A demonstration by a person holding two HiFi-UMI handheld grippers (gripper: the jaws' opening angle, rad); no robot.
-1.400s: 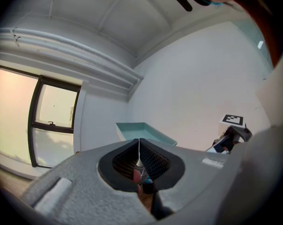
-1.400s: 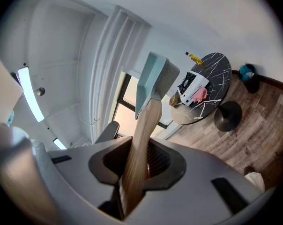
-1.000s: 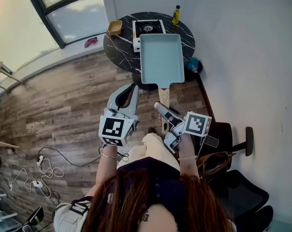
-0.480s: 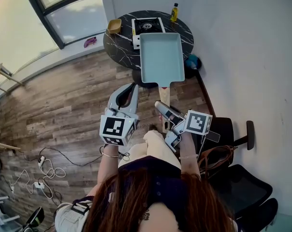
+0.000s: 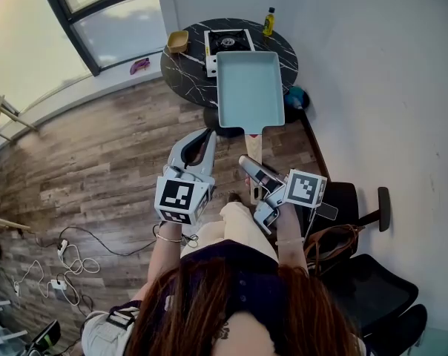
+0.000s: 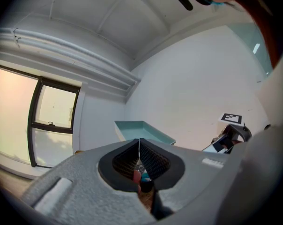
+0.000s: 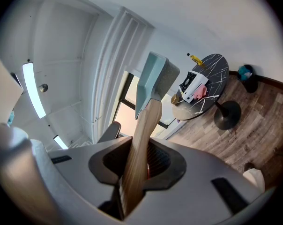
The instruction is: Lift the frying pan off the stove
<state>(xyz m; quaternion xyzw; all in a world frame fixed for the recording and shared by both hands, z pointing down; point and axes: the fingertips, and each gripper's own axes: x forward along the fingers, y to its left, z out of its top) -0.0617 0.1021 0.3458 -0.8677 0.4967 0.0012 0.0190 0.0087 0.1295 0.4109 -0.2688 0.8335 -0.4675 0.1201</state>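
Observation:
The frying pan [image 5: 250, 89] is rectangular and pale teal, with a wooden handle [image 5: 253, 148]. It hangs in the air in front of me, apart from the camping stove [image 5: 225, 43] on the black marble table [image 5: 183, 73]. My right gripper [image 5: 246, 163] is shut on the handle; the right gripper view shows the handle [image 7: 144, 135] running out between the jaws to the pan [image 7: 153, 78]. My left gripper [image 5: 205, 136] hovers level to the left of the handle, shut and holding nothing. The left gripper view shows the pan [image 6: 141, 129] beyond its closed tips [image 6: 139, 142].
On the round table stand a yellow bottle [image 5: 269, 21] and a yellow bowl [image 5: 178, 41]. A teal bin [image 5: 297, 97] sits by the wall, and a dark chair [image 5: 357, 199] at my right. Cables [image 5: 68, 262] lie on the wooden floor at the left.

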